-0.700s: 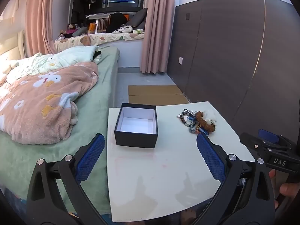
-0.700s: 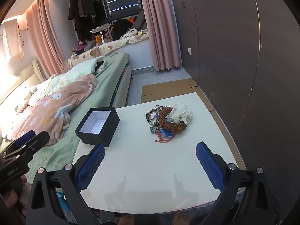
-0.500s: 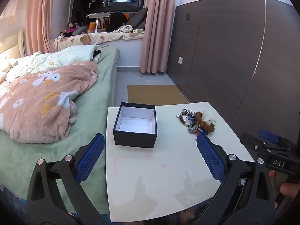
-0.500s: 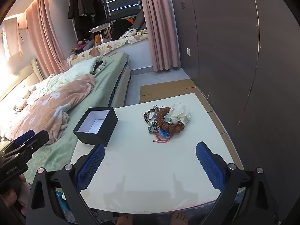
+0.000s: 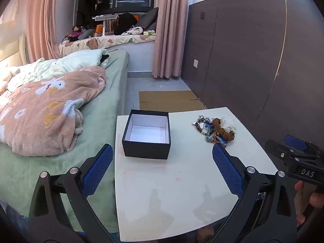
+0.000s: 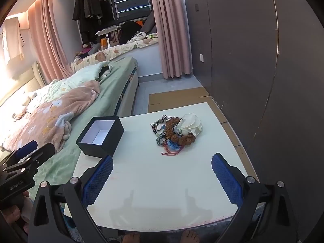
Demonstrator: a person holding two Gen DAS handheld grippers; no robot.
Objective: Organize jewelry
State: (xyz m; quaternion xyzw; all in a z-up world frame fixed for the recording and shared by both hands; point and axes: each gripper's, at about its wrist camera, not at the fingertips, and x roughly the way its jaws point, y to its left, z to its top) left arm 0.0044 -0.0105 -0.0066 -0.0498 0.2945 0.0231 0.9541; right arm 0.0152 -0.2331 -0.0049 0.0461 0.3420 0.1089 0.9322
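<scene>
An open black box [image 5: 147, 134] with a white inside stands empty on the left of the white table [image 5: 178, 192]; it also shows in the right wrist view [image 6: 100, 136]. A pile of jewelry [image 6: 174, 132], beaded bracelets, brown beads, a red cord and a white piece, lies at the table's far right [image 5: 215, 129]. My left gripper [image 5: 163, 168] is open and empty above the table's near edge, short of the box. My right gripper [image 6: 162, 177] is open and empty, short of the pile.
A bed [image 5: 60, 109] with a pink blanket [image 5: 44, 109] runs along the table's left side. A dark wall panel [image 6: 273, 60] stands to the right. Flat cardboard [image 5: 170, 100] lies on the floor beyond the table. Bare feet [image 6: 188, 237] show under the near edge.
Both views have shifted slightly; the box and the jewelry pile sit a little nearer and lower in frame. Both grippers stay open and empty.
</scene>
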